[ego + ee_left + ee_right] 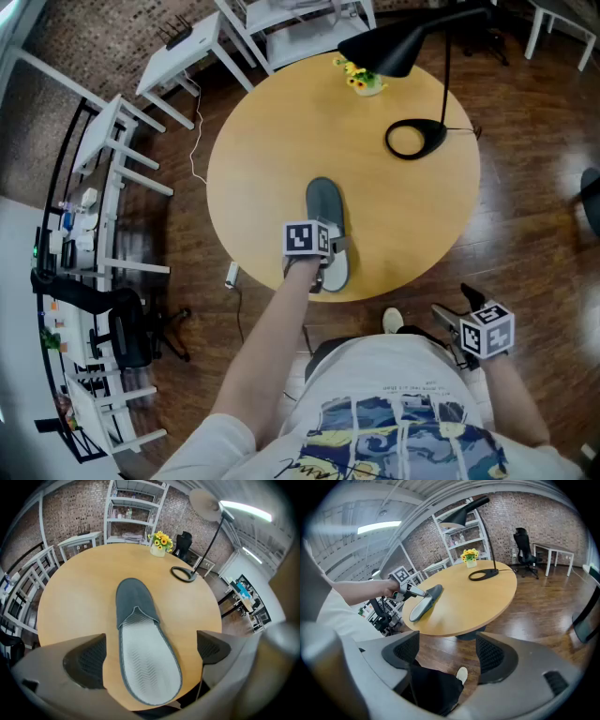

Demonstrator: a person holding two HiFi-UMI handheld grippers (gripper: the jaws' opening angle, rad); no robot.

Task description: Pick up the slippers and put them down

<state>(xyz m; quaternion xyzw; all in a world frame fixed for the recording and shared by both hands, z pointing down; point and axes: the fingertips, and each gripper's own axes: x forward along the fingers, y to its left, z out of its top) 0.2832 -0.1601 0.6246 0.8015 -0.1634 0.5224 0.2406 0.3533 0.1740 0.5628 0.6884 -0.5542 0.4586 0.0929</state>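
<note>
A single grey slipper [323,208] with a pale ribbed insole lies flat near the front edge of the round wooden table [272,131], toe pointing away. My left gripper [325,265] hangs over its heel and points steeply down. In the left gripper view the heel of the slipper [140,634] lies between the wide-apart pads [86,660], which stay clear of it; the left gripper [150,654] is open. My right gripper [457,321] is off the table, low at the right, open and empty [447,654]. Its view shows the slipper [423,605] and the left gripper [405,591].
A black desk lamp [415,139] stands at the table's far right, and a small pot of yellow flowers [364,82] sits at the far edge. White shelving [112,187] and a black office chair [127,333] stand on the left. Wooden floor surrounds the table.
</note>
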